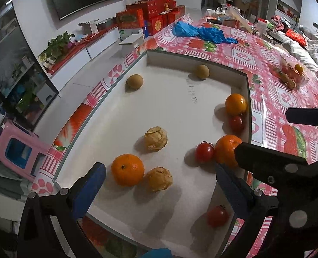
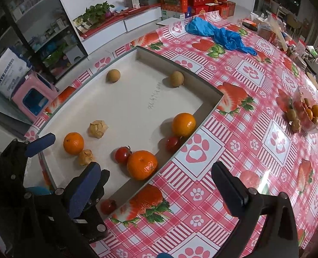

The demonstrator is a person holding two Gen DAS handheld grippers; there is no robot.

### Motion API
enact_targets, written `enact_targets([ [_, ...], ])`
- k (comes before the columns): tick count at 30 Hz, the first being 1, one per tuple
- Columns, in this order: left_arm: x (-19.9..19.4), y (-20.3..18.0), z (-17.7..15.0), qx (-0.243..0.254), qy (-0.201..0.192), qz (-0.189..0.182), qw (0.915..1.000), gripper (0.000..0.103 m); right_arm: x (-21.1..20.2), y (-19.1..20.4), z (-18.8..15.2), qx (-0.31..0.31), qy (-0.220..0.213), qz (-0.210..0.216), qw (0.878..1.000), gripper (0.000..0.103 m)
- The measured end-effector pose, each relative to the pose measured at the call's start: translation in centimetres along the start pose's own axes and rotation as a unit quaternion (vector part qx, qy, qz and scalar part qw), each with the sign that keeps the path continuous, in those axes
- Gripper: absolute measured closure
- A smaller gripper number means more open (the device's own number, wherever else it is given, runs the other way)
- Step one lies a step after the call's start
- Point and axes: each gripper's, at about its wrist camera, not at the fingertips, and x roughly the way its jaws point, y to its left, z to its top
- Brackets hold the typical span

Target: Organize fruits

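Observation:
A shallow white tray (image 1: 169,111) (image 2: 210,107) lies on the strawberry-print tablecloth. It holds mandarins (image 1: 127,169) (image 2: 142,164), cherry tomatoes (image 1: 204,152) (image 2: 122,154), papery husk fruits (image 1: 160,178) (image 2: 98,129) and brown round fruits (image 1: 134,81) (image 2: 177,78). My left gripper (image 1: 159,168) (image 2: 71,152) hangs open over the tray's near left end, with a mandarin and a husk fruit below its gap, untouched. My right gripper (image 2: 161,169) (image 1: 263,131) stands wide open above the tray's right wall, over the nearest mandarin, holding nothing. Its left finger crosses the left gripper's right finger.
A clear plastic tub (image 1: 292,74) (image 2: 305,111) with more fruit sits on the table to the right. A blue plastic bag (image 1: 202,33) (image 2: 219,34) lies beyond the tray. Red gift boxes (image 1: 150,15) and clutter fill the far end. A pink stool (image 2: 34,99) stands left of the table.

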Motion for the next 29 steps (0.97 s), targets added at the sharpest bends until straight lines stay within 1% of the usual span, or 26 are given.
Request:
enact_targets([
  [11, -0.2, -0.9, -0.3, 0.016, 0.000, 0.014, 0.9998, 0.000, -0.3, 0.0, -0.3, -0.002, -0.001, -0.001, 1.000, 0.000],
  [24, -0.7, -1.2, -0.3, 0.020, 0.000, 0.012, 0.9997, 0.000, -0.7, 0.0, -0.5, -0.003, -0.003, -0.001, 1.000, 0.000],
  [27, -1.2, -1.3, -0.4, 0.020, -0.015, 0.017, 0.9995, 0.000, -0.9, 0.0, -0.6, -0.002, -0.004, 0.000, 1.000, 0.000],
  [29, -1.4, -1.3, -0.5, 0.019, -0.018, 0.018, 0.9995, 0.000, -1.2, -0.1, -0.8, 0.000, -0.007, 0.002, 1.000, 0.000],
])
